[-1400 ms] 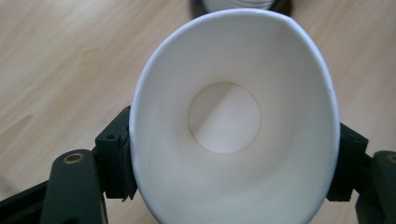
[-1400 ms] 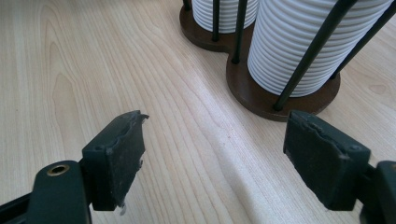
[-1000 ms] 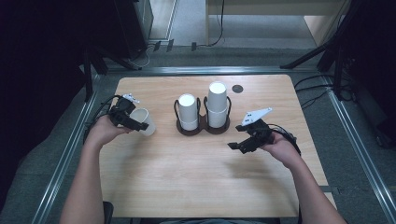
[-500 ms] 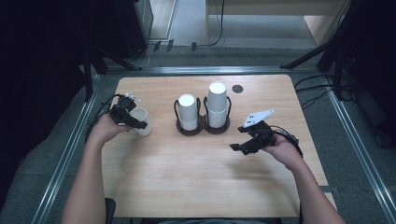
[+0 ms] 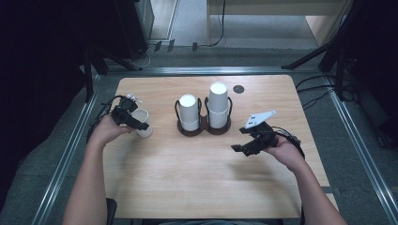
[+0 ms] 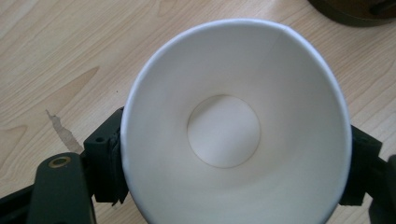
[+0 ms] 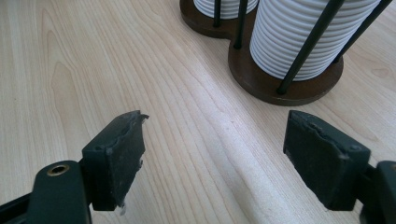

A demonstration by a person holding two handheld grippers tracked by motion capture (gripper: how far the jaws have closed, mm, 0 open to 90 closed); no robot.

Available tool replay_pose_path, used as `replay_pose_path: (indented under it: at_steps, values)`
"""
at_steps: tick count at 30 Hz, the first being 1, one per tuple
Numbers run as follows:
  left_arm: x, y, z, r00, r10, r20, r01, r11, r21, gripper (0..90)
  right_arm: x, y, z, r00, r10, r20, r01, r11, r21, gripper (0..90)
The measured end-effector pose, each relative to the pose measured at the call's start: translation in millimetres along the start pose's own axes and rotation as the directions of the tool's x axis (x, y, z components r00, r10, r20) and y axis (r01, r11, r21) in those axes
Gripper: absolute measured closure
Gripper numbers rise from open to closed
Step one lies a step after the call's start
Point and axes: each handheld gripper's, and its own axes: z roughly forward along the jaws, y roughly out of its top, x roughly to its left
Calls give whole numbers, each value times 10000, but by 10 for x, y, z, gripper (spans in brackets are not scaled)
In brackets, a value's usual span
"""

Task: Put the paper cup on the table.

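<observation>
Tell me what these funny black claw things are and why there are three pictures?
A person sits at a wooden table holding a pinching tool in each hand. One camera looks down from above; another rides on each tool. The left gripper squeezes a white paper cup, so its camera peers right inside it. The right gripper is open and holds nothing. Between them a dark holder carries two stacks of cups.

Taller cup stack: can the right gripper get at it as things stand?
Probably yes. The right gripper is open and empty, bare table lies between it and the taller stack, though the holder's rods flank the cups.
</observation>
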Motion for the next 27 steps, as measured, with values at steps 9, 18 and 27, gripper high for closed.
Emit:
replay_pose_path:
  at_steps: [9, 18, 27]
  values:
    - [-19, 14, 7, 9998, -151, 159, 151, 9999, -33, 128, -10, -6, -17, 10000, 15, 50, -15, 10000, -23, 208]
    - [-31, 27, -9, 9993, -291, 255, 293, 9995, -77, 94, -6, -8, -5, 10000, -10, 49, 9, 10000, 68, 208]
    - [-15, 21, -96, 9975, -581, 410, 599, 9972, -455, 62, -7, -13, -8, 10000, -31, 66, 30, 9999, 96, 208]
